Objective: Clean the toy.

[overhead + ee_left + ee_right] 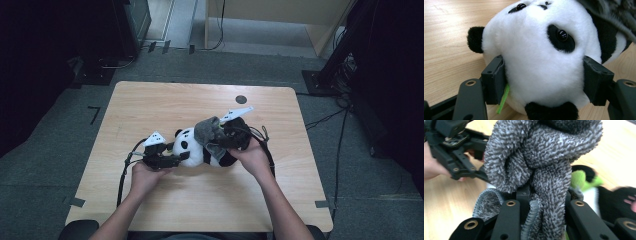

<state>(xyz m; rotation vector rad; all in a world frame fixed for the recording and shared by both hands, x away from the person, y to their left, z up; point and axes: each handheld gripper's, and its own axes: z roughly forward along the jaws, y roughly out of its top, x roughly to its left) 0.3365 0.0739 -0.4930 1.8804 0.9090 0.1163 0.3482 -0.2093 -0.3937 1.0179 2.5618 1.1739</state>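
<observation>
While my left claw (544, 82) clamps the plush panda (541, 50) by its white head, one jaw on each side, I can see a green strip (503, 98) poking out beside the left-hand jaw. From above, that left claw (175, 159) sits at the panda's (192, 145) near-left side, and the toy lies around the middle of the worktop (150, 105).

My right claw (544, 202) is closed on a grey towel (541, 157), the fuzzy cloth bunched up between the jaws and spilling above them. In the high view the right claw (227, 135) holds the towel (207, 129) right over the panda's body, touching it.

Both of my hands rest low on the light wood worktop, cables trailing back from each claw. A small dark round mark (241, 99) sits near the far edge. Beyond the worktop I see grey carpet floor (60, 120), a pale wooden cabinet (280, 15) at the back, and dark equipment stands on both sides.
</observation>
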